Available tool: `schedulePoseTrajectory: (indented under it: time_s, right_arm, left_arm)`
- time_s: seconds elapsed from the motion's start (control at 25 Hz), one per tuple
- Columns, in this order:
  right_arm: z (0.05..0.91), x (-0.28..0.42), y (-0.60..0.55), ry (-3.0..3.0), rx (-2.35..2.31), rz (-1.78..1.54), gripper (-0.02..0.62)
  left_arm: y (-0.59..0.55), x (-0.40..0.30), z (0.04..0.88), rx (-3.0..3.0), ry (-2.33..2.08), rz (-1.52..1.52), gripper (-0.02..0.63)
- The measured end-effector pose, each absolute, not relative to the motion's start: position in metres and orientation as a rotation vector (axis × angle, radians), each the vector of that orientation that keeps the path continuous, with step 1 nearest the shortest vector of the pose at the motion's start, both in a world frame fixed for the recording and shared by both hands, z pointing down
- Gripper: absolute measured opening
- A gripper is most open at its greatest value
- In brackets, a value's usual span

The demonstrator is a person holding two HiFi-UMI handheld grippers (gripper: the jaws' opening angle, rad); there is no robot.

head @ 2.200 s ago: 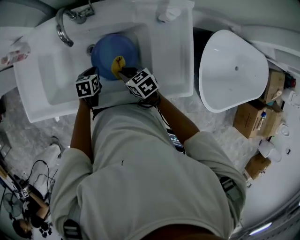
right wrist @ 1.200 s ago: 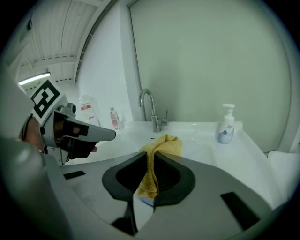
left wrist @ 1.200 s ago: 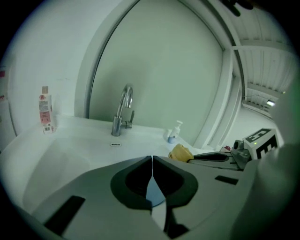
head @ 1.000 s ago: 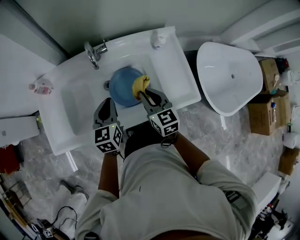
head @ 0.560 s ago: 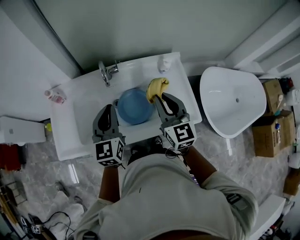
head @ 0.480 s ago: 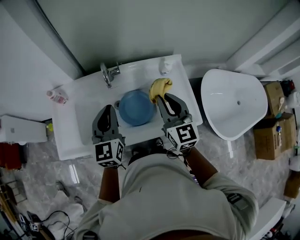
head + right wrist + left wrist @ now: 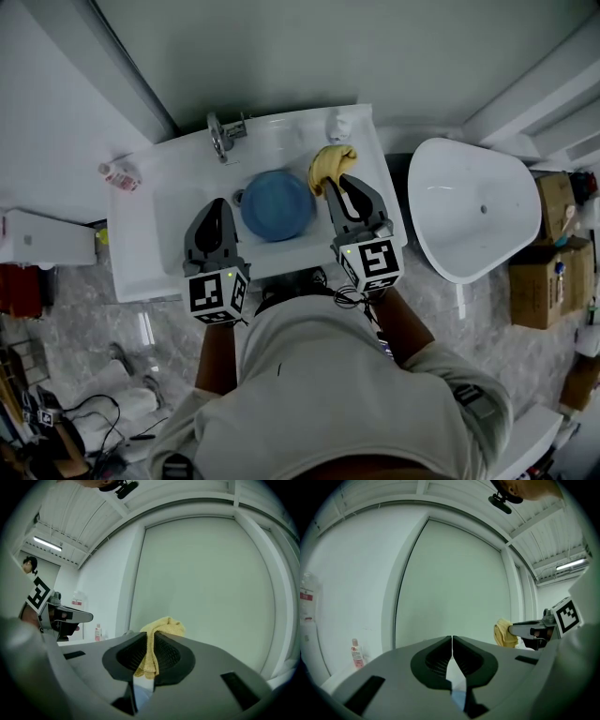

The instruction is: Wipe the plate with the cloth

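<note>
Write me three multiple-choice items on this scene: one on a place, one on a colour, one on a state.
1. Where does the plate lie? A. in the sink B. on the floor C. on a shelf
2. What colour is the cloth? A. blue B. yellow C. red
3. The left gripper is: A. shut on the cloth B. wide open C. shut, empty
Key: A, it sits in the white sink below the faucet; B, the right gripper holds it, yellow; C, its fingers meet with nothing between.
</note>
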State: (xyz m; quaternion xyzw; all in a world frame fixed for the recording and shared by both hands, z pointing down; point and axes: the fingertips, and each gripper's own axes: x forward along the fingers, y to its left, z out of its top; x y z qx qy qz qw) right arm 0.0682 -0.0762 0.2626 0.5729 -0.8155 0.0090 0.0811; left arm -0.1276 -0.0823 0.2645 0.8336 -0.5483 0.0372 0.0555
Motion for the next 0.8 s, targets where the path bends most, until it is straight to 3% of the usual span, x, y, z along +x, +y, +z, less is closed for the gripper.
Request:
schedulePoseTrajectory:
  time_s: [0.8]
  right_arm:
    - [0.271, 0.066, -0.068, -2.421, 1.682, 0.019, 0.046]
  left_arm:
    - [-0.072, -0.132, 0.277, 2.502, -1.672, 0.133, 0.025]
